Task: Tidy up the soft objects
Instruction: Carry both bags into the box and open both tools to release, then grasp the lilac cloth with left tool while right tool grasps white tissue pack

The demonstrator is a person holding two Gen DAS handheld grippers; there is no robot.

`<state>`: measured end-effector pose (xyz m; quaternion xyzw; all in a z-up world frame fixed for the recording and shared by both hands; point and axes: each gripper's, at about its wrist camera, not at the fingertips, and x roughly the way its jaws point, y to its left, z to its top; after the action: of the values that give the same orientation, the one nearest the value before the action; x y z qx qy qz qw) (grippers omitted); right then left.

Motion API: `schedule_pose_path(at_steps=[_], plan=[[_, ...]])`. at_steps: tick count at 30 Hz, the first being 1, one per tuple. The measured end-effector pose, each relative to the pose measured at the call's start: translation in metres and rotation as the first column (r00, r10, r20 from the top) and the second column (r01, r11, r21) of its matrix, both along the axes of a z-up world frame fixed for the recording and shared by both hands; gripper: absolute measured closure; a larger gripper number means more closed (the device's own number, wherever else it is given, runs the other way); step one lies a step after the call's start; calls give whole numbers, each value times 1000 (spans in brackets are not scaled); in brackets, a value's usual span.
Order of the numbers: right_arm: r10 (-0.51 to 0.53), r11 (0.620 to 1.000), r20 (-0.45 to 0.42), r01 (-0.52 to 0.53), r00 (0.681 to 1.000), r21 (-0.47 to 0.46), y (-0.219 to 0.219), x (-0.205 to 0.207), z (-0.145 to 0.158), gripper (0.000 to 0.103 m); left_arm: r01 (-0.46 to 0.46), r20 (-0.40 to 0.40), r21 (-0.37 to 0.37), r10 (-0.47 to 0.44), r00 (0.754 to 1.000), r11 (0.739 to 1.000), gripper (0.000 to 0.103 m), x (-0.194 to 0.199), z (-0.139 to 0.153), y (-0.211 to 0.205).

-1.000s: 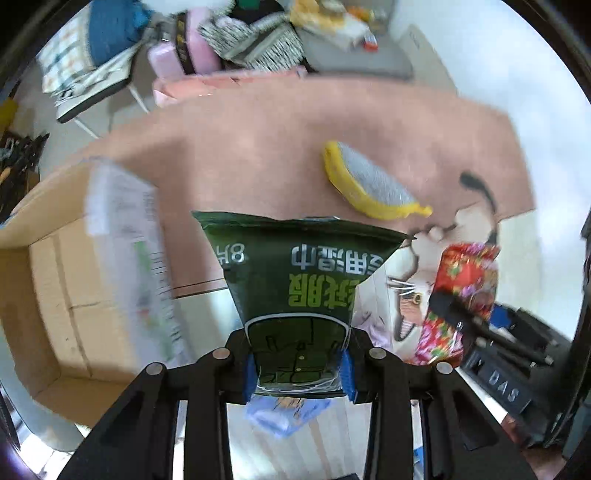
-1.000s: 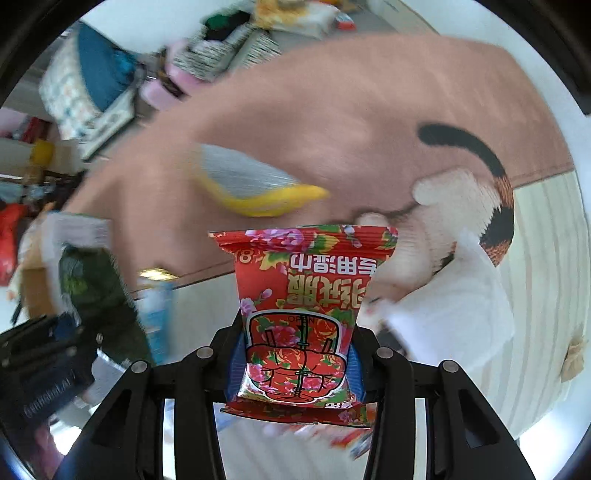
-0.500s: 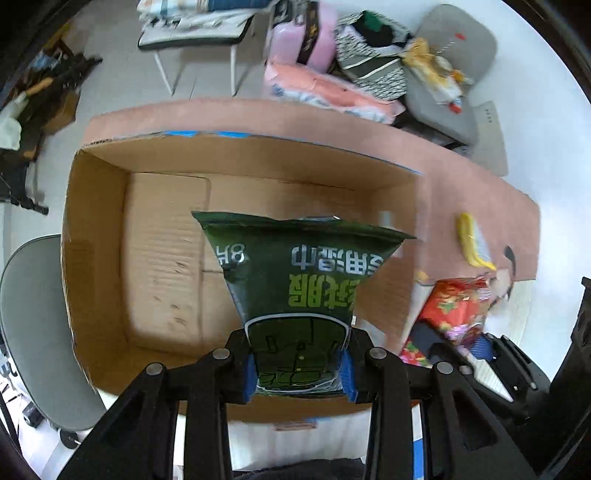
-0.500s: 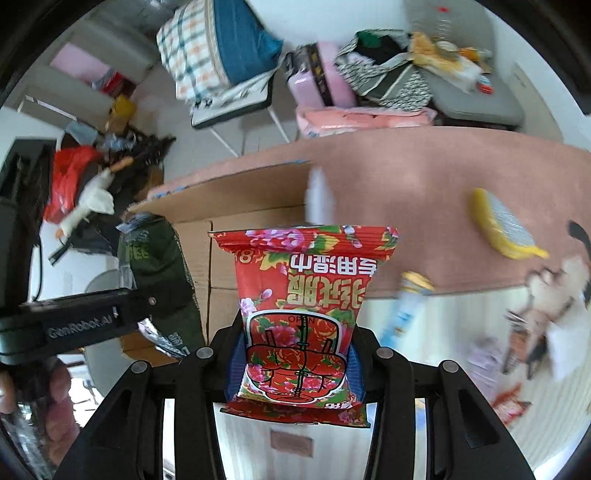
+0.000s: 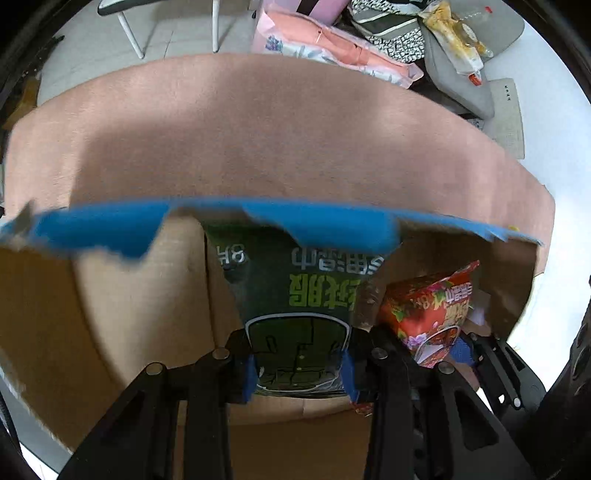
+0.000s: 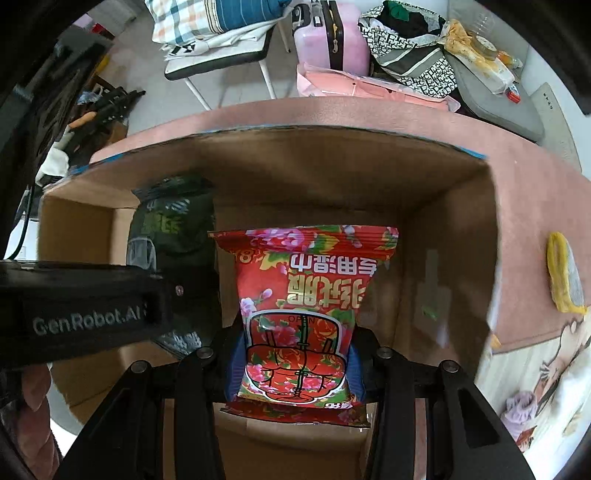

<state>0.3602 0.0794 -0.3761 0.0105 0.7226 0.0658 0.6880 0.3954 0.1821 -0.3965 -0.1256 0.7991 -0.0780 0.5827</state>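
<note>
Inside the cardboard box (image 6: 443, 206) now, left claw (image 5: 298, 371) grips green pack (image 5: 295, 295), right claw (image 6: 295, 373) red pack (image 6: 306, 295).

Bright, even indoor light; heavy fisheye bending with black corners; the left view's cardboard box (image 5: 92, 295) rim is motion-blurred

Pink rug (image 5: 258, 122), chair (image 6: 218, 55) (piled), white floor (image 5: 177, 33)

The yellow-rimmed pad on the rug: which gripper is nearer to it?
Right. The right gripper, holding the red pack, is on the box side nearest the yellow-rimmed pad; the left gripper is farther.
</note>
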Motion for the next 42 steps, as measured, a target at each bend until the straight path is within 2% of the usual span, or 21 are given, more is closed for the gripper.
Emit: schedule_pose_path(at_steps=[3, 5, 8, 9, 11, 12, 14, 17, 19, 22, 26, 32, 38, 42], plan=[[6, 999, -3, -6, 1000, -36, -4, 6, -6, 56, -6, -21, -4, 6, 1000, 1000, 69, 1, -7, 1], [5, 999, -4, -5, 1000, -52, -6, 9, -8, 51, -17, -31, -21, 16, 999, 1000, 62, 1, -7, 1], [-15, 1000, -13, 15, 1000, -23, -9, 9, -2, 45, 12, 4, 13, -12, 1000, 1000, 40, 1, 4, -3], [-17, 1000, -11, 16, 1000, -23, -8, 8, 2, 43, 23, 24, 21, -23, 999, 1000, 30, 1, 10, -3], [-11, 1000, -5, 11, 1000, -18, -6, 5, 8, 33, 41, 55, 52, -44, 998, 998, 22, 2, 21, 0], [-8, 1000, -2, 8, 1000, -16, -5, 3, 13, 29, 48, 64, 71, -52, 997, 996, 14, 1, 28, 0], [3, 999, 14, -3, 1000, -32, -2, -3, 25, 7, 58, 103, 103, -69, 992, 993, 10, -4, 43, 3], [-4, 999, 28, 5, 1000, -42, -5, -14, 40, 5, 52, 170, 142, -76, 983, 988, 2, -20, 69, 12], [-20, 999, 36, 21, 999, -32, -9, -25, 53, 0, 39, 207, 160, -72, 976, 986, 1, -33, 83, 19], [-42, 999, 64, 44, 997, -30, -18, -40, 68, 0, 22, 260, 197, -74, 963, 980, 1, -47, 98, 23], [-61, 998, 92, 62, 994, -7, -25, -63, 92, 0, -4, 304, 206, -60, 951, 978, 1, -73, 118, 32], [-39, 999, 142, 37, 989, 20, -26, -96, 125, 0, -31, 357, 241, -59, 932, 970, 1, -112, 143, 31], [-42, 994, 173, 24, 984, 103, -40, -119, 148, 0, -84, 414, 264, -34, 909, 961, 1, -136, 175, 18], [-117, 980, 195, 81, 974, 181, -84, -134, 166, 0, -81, 473, 291, -70, 878, 953, 1, -144, 200, -18]])
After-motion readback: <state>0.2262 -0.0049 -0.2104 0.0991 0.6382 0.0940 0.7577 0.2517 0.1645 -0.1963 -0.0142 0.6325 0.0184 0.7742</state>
